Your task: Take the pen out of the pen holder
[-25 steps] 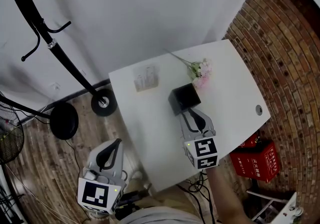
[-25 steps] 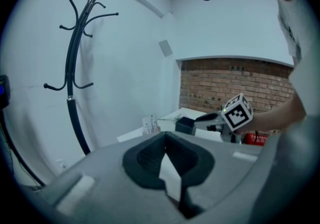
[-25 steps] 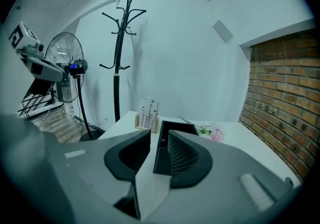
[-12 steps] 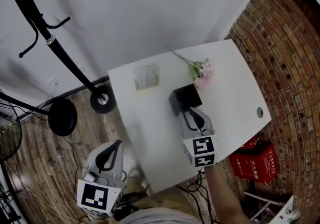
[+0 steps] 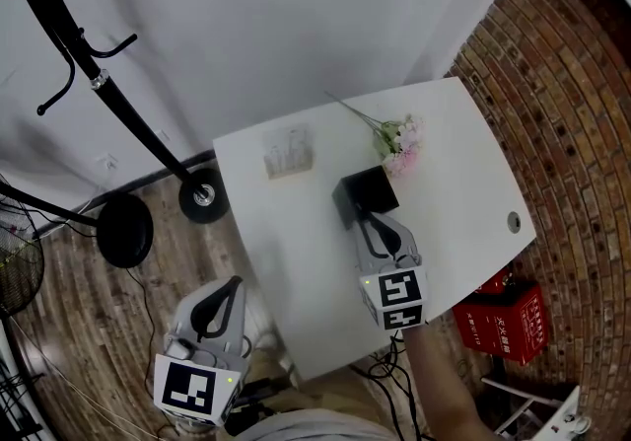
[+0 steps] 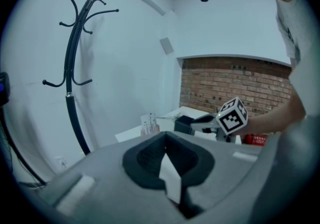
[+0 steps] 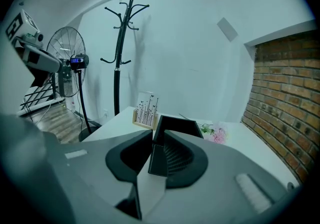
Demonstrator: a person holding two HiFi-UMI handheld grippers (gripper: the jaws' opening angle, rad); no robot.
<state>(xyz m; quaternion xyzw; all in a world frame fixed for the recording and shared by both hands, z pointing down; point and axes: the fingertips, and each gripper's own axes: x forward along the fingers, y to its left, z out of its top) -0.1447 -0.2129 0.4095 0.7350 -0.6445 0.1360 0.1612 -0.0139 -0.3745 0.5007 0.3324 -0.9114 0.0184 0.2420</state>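
Note:
The pen holder [image 5: 363,194] is a black open-topped box in the middle of the white table [image 5: 454,163]. I see no pen in any view. My right gripper [image 5: 372,219] reaches over the table's near edge, shut, and its tips sit at the holder's near side. In the right gripper view the holder's near corner [image 7: 159,148] stands right at the tips of that gripper [image 7: 151,174]; whether they touch I cannot tell. My left gripper [image 5: 231,284] hangs shut over the wooden floor, left of the table, with nothing in it. Its own view shows the shut left gripper [image 6: 172,188].
Pink flowers [image 5: 399,145] lie behind the holder on the right. A small card stand [image 5: 289,153] is at the table's back left. A black coat rack [image 5: 202,197] stands on the floor to the left. A red box [image 5: 508,316] sits by the brick wall.
Almost nothing differs. The right gripper has edged a little toward the holder, and the left gripper stays over the floor.

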